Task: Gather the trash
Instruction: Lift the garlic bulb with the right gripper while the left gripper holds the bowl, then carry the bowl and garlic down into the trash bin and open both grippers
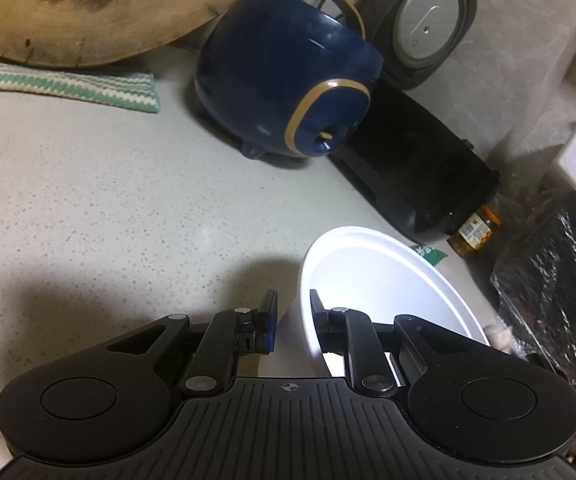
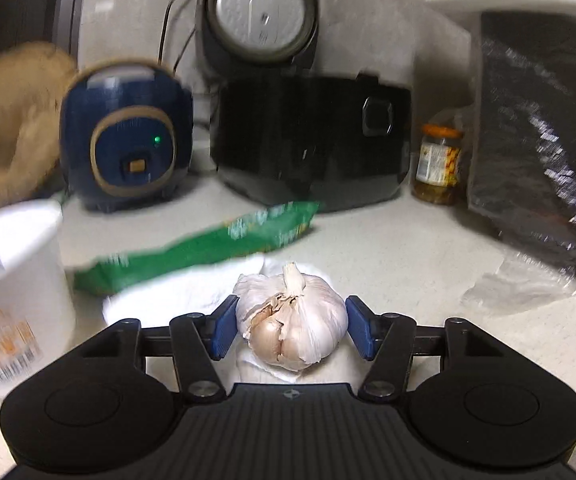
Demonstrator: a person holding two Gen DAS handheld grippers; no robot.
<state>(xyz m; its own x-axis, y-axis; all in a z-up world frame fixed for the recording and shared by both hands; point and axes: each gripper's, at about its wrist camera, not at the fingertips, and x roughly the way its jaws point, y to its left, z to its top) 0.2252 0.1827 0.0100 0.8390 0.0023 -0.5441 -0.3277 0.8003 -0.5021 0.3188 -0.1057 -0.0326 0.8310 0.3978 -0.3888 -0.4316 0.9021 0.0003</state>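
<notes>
L gripper (image 1: pixel 294 316) pinches white tub (image 1: pixel 368 280) rim at 6 o'clock; R gripper (image 2: pixel 291 326) pads flank garlic bulb (image 2: pixel 292 320), contact unclear, green wrapper (image 2: pixel 207 240) at 11.

The countertop (image 1: pixel 107 184) looks like matt speckled stone. The round chopping board (image 1: pixel 87 8) is rough, stained wood; beside it lies a knitted cloth (image 1: pixel 67 84), striped green and white. The blue cooker (image 1: pixel 288 76) is glossy plastic — so is the black cooker (image 2: pixel 312 140), whose raised lid shows brushed metal. The white cup (image 1: pixel 368 280) looks smooth and matt. The garlic bulb (image 2: pixel 294 316) has dry, papery skin, the green wrapper (image 2: pixel 207 240) a shiny film — the jar (image 2: pixel 438 164) is glass.
</notes>
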